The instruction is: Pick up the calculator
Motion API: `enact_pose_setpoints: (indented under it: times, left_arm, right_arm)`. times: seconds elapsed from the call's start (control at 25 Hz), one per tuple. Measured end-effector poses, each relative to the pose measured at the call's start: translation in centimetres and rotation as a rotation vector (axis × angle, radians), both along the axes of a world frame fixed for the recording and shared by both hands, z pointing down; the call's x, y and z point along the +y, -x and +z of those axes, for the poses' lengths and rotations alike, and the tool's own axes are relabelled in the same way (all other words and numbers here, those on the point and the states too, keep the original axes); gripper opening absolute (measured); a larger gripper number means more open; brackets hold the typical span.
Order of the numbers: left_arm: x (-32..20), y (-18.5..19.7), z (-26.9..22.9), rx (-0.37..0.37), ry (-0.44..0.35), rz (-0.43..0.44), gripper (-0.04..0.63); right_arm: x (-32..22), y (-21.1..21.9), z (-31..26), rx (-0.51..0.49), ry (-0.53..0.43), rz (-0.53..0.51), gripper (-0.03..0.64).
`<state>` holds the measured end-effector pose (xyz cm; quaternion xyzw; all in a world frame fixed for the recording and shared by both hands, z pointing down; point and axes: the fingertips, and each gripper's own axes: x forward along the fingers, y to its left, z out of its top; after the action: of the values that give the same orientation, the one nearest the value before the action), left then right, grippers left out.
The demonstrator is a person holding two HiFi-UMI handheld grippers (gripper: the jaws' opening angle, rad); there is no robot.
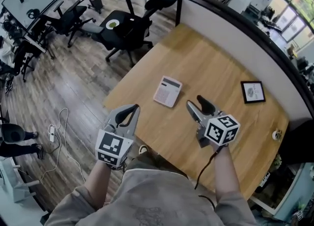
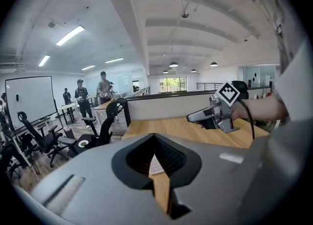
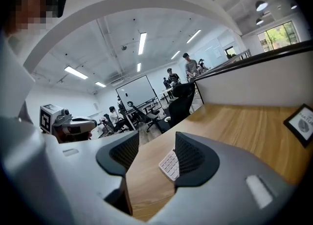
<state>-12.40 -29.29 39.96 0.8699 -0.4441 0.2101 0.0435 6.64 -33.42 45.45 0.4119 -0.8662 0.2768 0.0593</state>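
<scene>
A white calculator (image 1: 167,91) with a grey display lies flat on the wooden desk (image 1: 216,68), near its left edge. My left gripper (image 1: 135,107) is shut and empty, hanging over the desk's edge just short of the calculator. Through its jaws in the left gripper view (image 2: 155,136) a slice of the calculator (image 2: 155,165) shows. My right gripper (image 1: 195,101) stands open above the desk, a little to the right of the calculator. In the right gripper view the calculator (image 3: 169,165) lies ahead between the spread jaws (image 3: 156,141), partly hidden by the right pad.
A small framed picture (image 1: 253,92) lies on the desk's far right, and a small round object (image 1: 277,134) sits by the right edge. A partition wall (image 1: 235,23) borders the desk's far side. A black office chair (image 1: 130,26) stands beyond the desk's corner; a cable (image 1: 61,131) lies on the floor.
</scene>
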Motion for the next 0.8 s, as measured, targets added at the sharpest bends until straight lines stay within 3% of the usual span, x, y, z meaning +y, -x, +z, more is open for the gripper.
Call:
enact_pose_setpoints:
  times: [0.32, 0.8]
  left_arm:
    - [-4.8, -0.3, 2.6, -0.019, 0.024, 0.056, 0.002]
    - [-12.3, -0.9, 9.1, -0.006, 0.148, 0.226, 0.002]
  right_arm:
    - [-4.9, 1.2, 5.5, 0.032, 0.097, -0.015, 0.216]
    - [-12.2, 1.9, 15.3, 0.092, 0.262, 0.069, 0.216]
